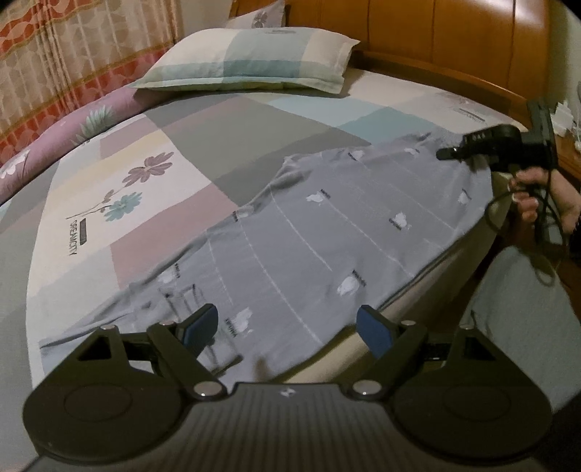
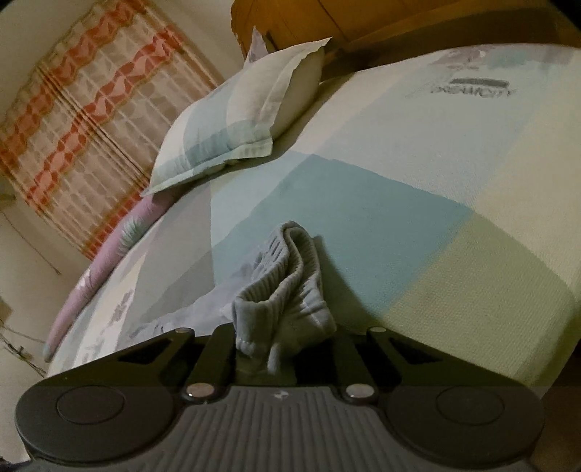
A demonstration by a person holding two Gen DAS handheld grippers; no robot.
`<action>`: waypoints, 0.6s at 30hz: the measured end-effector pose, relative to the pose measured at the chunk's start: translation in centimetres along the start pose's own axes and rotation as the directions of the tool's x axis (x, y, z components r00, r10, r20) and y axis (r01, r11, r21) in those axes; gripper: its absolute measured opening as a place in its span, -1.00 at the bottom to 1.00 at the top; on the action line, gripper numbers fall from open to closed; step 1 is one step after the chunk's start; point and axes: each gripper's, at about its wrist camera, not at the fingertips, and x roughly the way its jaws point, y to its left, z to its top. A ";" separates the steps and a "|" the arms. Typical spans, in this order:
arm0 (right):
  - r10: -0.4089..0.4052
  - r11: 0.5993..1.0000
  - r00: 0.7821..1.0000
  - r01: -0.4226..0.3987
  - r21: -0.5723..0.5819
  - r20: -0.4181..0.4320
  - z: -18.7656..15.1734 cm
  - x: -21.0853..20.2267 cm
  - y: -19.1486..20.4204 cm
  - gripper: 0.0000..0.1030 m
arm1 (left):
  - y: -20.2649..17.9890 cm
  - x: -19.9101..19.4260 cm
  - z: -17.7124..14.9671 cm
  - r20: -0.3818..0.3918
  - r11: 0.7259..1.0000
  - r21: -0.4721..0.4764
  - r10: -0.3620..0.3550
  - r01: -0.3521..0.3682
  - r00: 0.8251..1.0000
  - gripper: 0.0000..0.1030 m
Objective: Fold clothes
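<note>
A grey garment (image 1: 326,225) with small white prints and thin pale lines lies spread along the near edge of the bed. My left gripper (image 1: 287,323) hovers over its near end, its blue pads (image 1: 203,323) wide apart and nothing between them. At the garment's far end, a hand (image 1: 533,192) holds my right gripper (image 1: 446,152). In the right wrist view, my right gripper (image 2: 287,348) is shut on the bunched ribbed edge of the garment (image 2: 290,283). That edge stands up from the jaws in folds and hides the fingertips.
The patchwork bed sheet (image 1: 145,199) stretches away to the left. A checked pillow (image 1: 250,61) lies against the wooden headboard (image 1: 435,32). A rolled purple quilt (image 1: 72,134) runs along the far side under a patterned curtain (image 1: 54,54). A black cable (image 1: 544,232) dangles below the right gripper.
</note>
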 end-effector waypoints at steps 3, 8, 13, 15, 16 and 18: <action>-0.017 0.999 1.000 0.017 -0.037 -0.003 0.3 -0.2 1.2 -0.78 | 0.6 -0.5 -0.5 -0.013 1.000 0.021 -0.013 0.014 1.000 0.63; -0.033 0.992 0.999 0.033 -0.120 -0.001 0.8 -0.9 3.7 -0.78 | 2.2 -1.1 -1.4 -0.019 1.000 0.013 -0.028 0.028 0.999 0.63; -0.015 0.977 1.000 0.016 -0.211 0.004 0.9 -1.7 6.9 -0.78 | 3.3 -1.7 -2.2 -0.024 1.000 0.026 -0.016 0.017 1.000 0.63; -0.005 0.971 1.000 0.006 -0.241 0.004 0.9 -1.9 8.3 -0.78 | 3.6 -1.9 -2.6 -0.023 0.999 0.029 -0.015 0.015 1.000 0.63; 0.003 0.966 1.000 -0.002 -0.258 0.002 0.8 -2.0 9.0 -0.78 | 3.9 -2.0 -2.8 -0.023 1.000 0.027 -0.015 0.015 1.000 0.63; 0.018 0.955 1.000 -0.017 -0.296 0.001 0.7 -2.3 10.5 -0.78 | 4.4 -2.3 -3.2 -0.020 1.000 0.021 -0.021 0.022 1.000 0.63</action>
